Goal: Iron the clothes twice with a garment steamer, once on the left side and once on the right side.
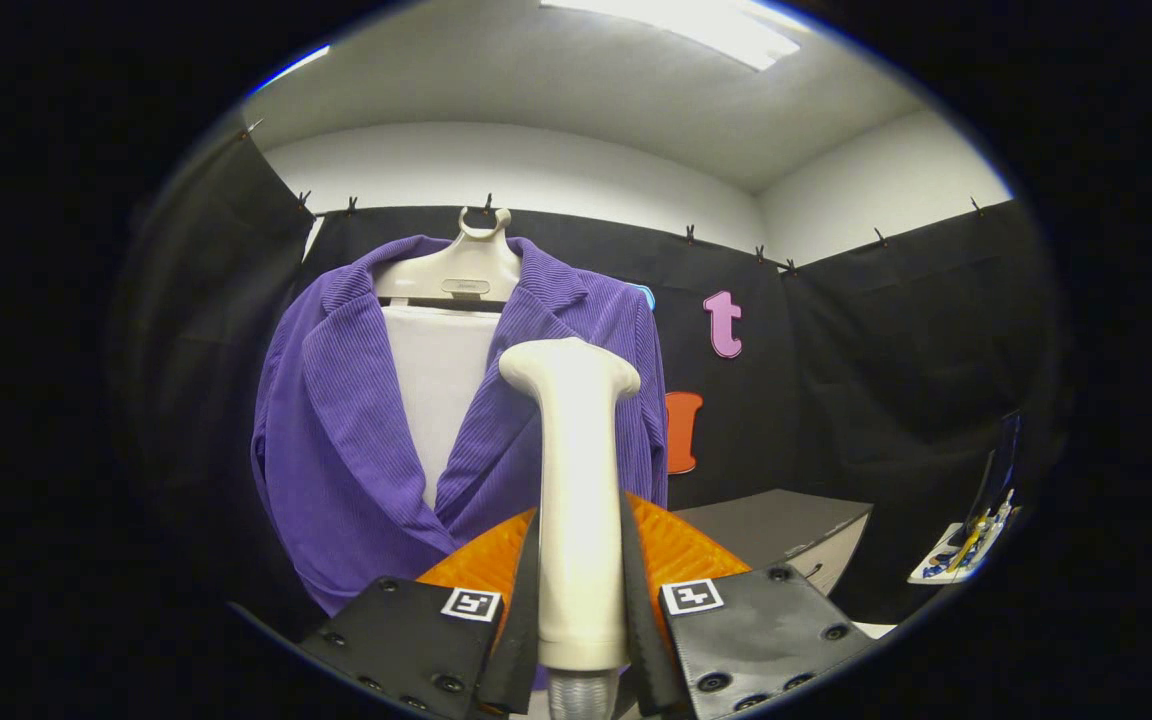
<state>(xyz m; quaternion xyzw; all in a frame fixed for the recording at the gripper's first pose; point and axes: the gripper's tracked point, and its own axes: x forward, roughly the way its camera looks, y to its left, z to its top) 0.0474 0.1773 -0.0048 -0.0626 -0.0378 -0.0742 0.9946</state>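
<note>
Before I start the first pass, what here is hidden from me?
- Steamer, held in the gripper: its head faces away, so contact with the purple jacket is unclear.
- Jacket's hem and one front panel: behind the jaws and steamer.
- Small items on the side shelf: too small.

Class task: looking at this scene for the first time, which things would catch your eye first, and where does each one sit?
The cream garment steamer stands out first, upright and gripped between the gripper fingers. Just beyond it hangs the purple ribbed jacket on a pale hanger, with a white panel showing between its lapels. A grey cabinet sits beside the jacket, farther back.
</note>
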